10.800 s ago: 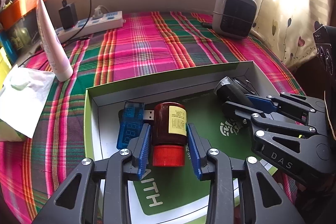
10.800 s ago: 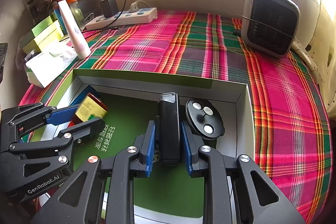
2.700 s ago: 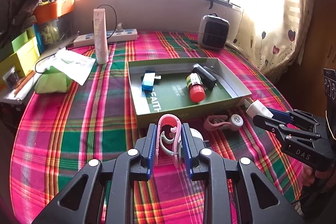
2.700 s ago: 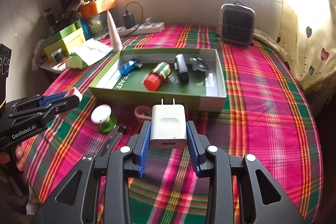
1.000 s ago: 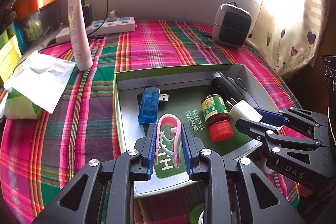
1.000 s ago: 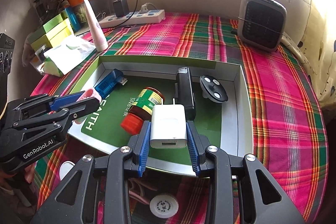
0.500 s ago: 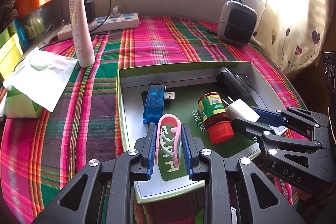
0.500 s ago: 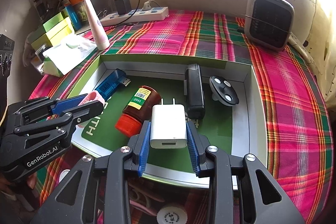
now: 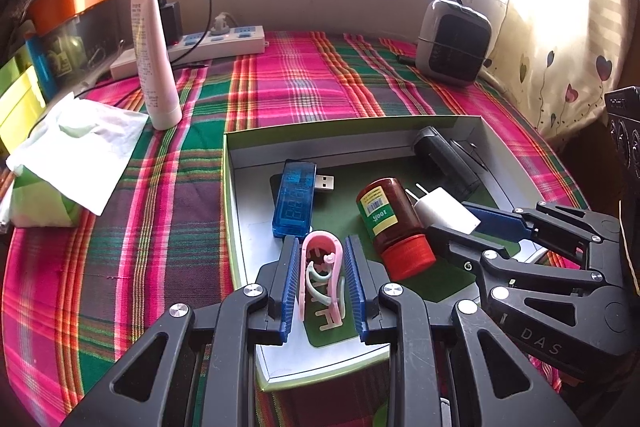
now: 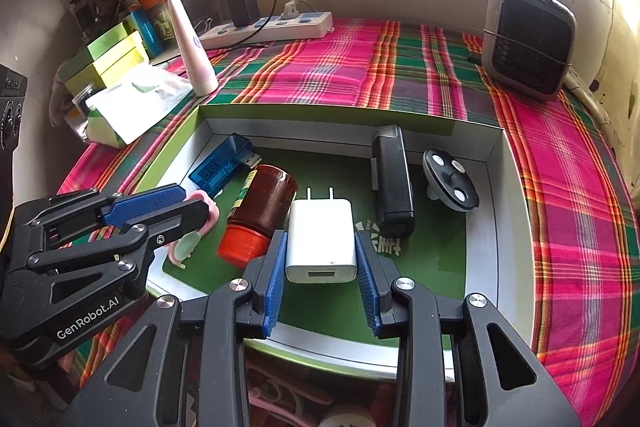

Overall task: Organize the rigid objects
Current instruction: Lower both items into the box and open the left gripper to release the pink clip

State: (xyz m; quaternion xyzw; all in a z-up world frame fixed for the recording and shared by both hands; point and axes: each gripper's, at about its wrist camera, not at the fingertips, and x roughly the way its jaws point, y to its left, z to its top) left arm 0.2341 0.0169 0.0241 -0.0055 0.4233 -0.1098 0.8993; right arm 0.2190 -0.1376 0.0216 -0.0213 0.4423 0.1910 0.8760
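A shallow green box [image 9: 344, 127] [image 10: 320, 115] lies on the plaid cloth. In it lie a blue USB meter [image 9: 294, 201] [image 10: 224, 163], a brown bottle with a red cap [image 9: 394, 223] [image 10: 260, 213], a black device [image 9: 446, 157] [image 10: 390, 179] and a round black disc [image 10: 450, 183]. My left gripper [image 9: 322, 279] [image 10: 176, 213] is shut on a pink clip [image 9: 320, 275] over the box's front left part. My right gripper [image 10: 320, 259] [image 9: 452, 223] is shut on a white charger plug [image 10: 321, 241] [image 9: 444, 209] over the box, just right of the bottle.
A white tube [image 9: 152, 51] stands at the back left beside a tissue pack [image 9: 60, 163]. A power strip [image 9: 200, 45] and a small grey heater [image 9: 454, 41] stand at the back. Pink and white items [image 10: 304, 407] lie on the cloth in front of the box.
Both grippers have moved forward and lower over the box with the clip and the charger still held. The charger now sits close beside the bottle.
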